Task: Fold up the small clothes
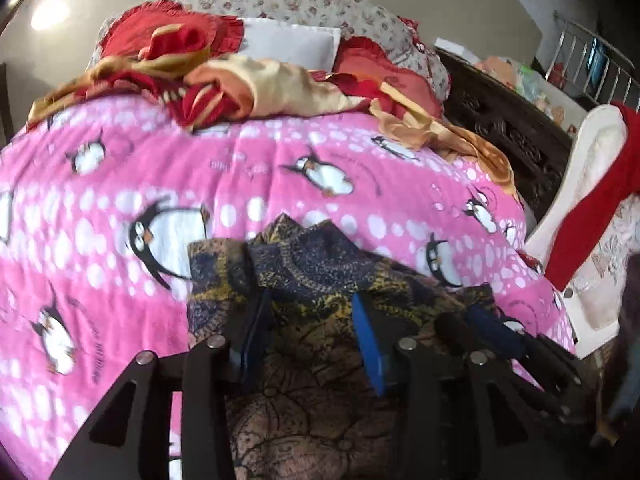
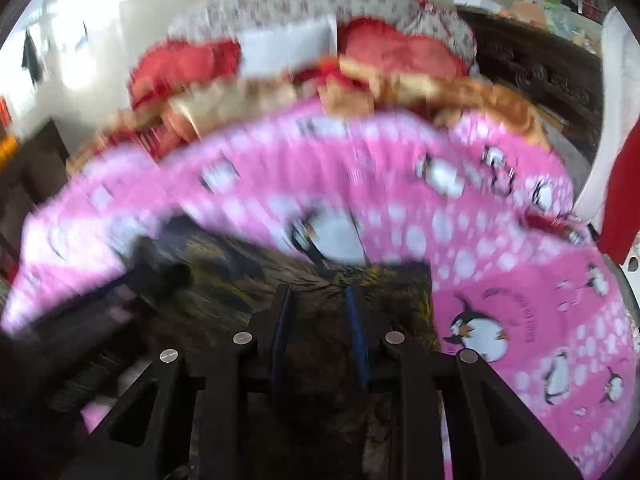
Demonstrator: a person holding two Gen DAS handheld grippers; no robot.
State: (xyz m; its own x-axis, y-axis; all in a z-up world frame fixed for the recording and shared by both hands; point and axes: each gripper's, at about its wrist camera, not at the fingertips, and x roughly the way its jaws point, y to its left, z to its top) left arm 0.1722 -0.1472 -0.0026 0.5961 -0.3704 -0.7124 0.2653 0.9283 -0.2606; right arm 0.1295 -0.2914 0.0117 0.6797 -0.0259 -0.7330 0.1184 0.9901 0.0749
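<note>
Dark navy-and-gold paisley cloth garment (image 1: 320,280) sits bunched on the pink penguin fleece blanket (image 1: 120,152). Left gripper (image 1: 312,300) and right gripper (image 2: 320,292) jaws apart over it; I'd pinch matching corners, pull flat first.

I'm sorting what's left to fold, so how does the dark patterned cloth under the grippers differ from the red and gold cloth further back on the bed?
The dark patterned cloth is navy and brown with yellow print; the red and gold cloth is shiny. The dark cloth lies fairly flat under the left gripper; the red and gold one is crumpled by the pillows. Both rest on the pink penguin blanket.
</note>
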